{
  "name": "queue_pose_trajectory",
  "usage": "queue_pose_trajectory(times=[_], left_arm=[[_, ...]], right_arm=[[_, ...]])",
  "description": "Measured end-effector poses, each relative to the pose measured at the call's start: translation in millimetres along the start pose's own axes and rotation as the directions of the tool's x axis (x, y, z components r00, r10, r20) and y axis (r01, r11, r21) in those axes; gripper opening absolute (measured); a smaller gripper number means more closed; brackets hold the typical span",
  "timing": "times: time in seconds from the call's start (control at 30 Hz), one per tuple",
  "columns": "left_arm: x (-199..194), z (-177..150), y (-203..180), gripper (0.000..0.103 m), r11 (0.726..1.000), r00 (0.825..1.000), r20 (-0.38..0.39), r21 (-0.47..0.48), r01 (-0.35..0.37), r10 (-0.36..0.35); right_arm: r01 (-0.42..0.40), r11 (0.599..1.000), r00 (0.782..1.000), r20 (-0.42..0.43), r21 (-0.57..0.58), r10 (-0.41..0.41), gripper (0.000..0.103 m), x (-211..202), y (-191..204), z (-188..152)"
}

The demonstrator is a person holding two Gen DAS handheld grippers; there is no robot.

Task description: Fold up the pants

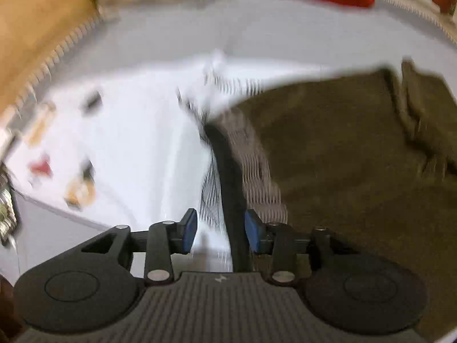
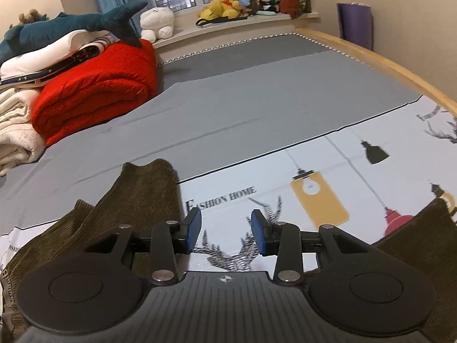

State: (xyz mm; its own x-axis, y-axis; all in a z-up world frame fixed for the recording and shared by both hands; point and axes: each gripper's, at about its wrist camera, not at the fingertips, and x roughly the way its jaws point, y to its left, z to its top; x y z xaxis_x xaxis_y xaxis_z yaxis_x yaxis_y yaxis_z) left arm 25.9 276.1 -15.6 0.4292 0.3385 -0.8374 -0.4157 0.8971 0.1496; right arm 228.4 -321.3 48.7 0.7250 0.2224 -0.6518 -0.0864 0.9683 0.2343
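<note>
While the olive-brown corduroy pants (image 2: pixel 137 197) lie spread on the printed sheet (image 2: pixel 314 177) of the bed (image 2: pixel 257 91), reading the layout from both wrist views: left gripper (image 1: pixel 220 230) with jaws parted, a dark band of the pants (image 1: pixel 342 157) — likely waistband or hem, blur forbids certainty — running up between the blue pads (image 1: pixel 190 225) but not visibly pinched; whether it touches the right pad, impossible to tell. Bulk of the cloth off to that gripper's right, stretching away forward. Right gripper (image 2: pixel 225 233) likewise released, holding nothing, hovering over bare printed sheet; one mass of corduroy just to its left and below, a second dark corner at its lower right, so apparently poised over a gap between two parts of the garment. Long axis judged roughly left-to-right across the right view. Left hand nearer a graspable edge — probably first to close. Folded red blanket (image 2: pixel 97 85) well apart, no obstacle.
</note>
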Motion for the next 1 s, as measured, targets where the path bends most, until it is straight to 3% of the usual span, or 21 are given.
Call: queue_pose_trajectory(times=[0.07,0.13,0.2,0.33,0.5,0.7,0.73,0.77,0.8,0.9,1.0], left_arm=[[-13.9,7.7,-12.0,0.041,0.996,0.994,0.058,-0.005,0.090,-0.089],[-17.0,13.0,-31.9,0.041,0.982,0.980,0.054,-0.001,0.191,-0.191],[-14.3,15.4,-56.2,0.041,0.972,0.972,0.031,0.029,0.234,-0.235],[-14.7,21.9,-108.5,0.041,0.963,0.971,0.004,0.126,0.237,-0.240],[-22.9,26.0,-156.4,0.041,0.942,0.953,0.010,0.154,0.297,-0.302],[-14.3,33.5,-199.8,0.041,0.929,0.951,-0.020,0.211,0.305,-0.308],[-10.0,36.1,-203.2,0.041,0.926,0.951,-0.023,0.220,0.305,-0.308],[-9.0,37.1,-207.7,0.041,0.925,0.952,-0.024,0.231,0.303,-0.306],[-5.4,40.0,-208.6,0.041,0.923,0.952,-0.024,0.239,0.301,-0.304],[-4.1,44.5,-216.4,0.041,0.921,0.954,-0.020,0.255,0.293,-0.298],[0.6,52.2,-225.6,0.041,0.919,0.954,-0.015,0.266,0.292,-0.299]], right_arm=[[-0.022,1.000,1.000,-0.019,0.018,0.022,0.037,9.1,3.2,-3.1],[-0.073,0.996,0.997,-0.032,0.051,0.075,0.026,20.3,4.3,-8.2],[-0.090,0.991,0.992,-0.074,0.101,0.098,0.020,35.6,4.4,-9.8],[-0.128,0.969,0.982,-0.113,0.213,0.154,0.023,65.2,1.0,-11.7],[-0.164,0.913,0.947,-0.199,0.374,0.251,0.036,116.1,-5.8,-21.0],[-0.159,0.881,0.915,-0.270,0.446,0.301,0.036,171.3,0.5,-32.7],[-0.171,0.877,0.914,-0.260,0.448,0.311,0.036,174.6,1.8,-32.4],[-0.178,0.881,0.917,-0.252,0.438,0.310,0.029,175.8,4.6,-30.0],[-0.188,0.888,0.921,-0.240,0.419,0.308,0.015,175.8,8.4,-26.2],[-0.236,0.901,0.935,-0.166,0.363,0.312,0.012,163.6,18.3,-10.0],[-0.303,0.887,0.947,0.006,0.348,0.321,0.012,126.8,14.7,18.1]])
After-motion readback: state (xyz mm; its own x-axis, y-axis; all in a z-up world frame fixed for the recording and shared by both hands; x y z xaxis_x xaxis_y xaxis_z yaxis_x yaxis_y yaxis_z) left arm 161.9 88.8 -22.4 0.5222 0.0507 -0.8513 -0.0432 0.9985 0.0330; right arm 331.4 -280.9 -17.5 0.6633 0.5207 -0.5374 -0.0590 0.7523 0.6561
